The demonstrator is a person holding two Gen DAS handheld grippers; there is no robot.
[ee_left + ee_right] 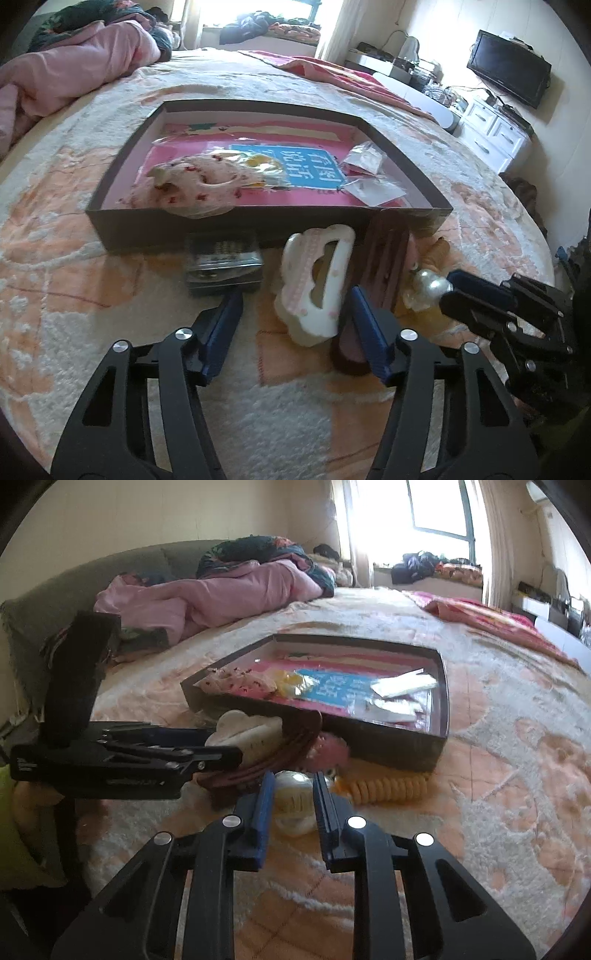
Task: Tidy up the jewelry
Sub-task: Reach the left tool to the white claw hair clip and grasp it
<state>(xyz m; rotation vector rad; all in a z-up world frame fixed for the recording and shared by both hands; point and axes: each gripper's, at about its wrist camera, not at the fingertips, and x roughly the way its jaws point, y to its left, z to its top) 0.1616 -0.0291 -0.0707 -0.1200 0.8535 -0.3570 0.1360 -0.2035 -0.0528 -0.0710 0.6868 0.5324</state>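
A shallow dark box (229,221) lies on the bed, holding a floral scrunchie (192,181) and small plastic packets (373,184). In front of it lie a white-pink hair claw (314,284), a dark red hair clip (384,258) and a small clear case (223,264). My left gripper (295,314) is open, its fingers on either side of the hair claw. My right gripper (293,801) is closed on a pearly cream hair piece (295,797); it also shows in the left wrist view (428,286). A yellow coil hair tie (388,788) lies beside it.
The bed has a cream and orange blanket (74,288). A pink quilt (221,590) is heaped at the far left. A red cloth (340,74) lies at the far side. White drawers (495,133) and a TV (509,68) stand at the right.
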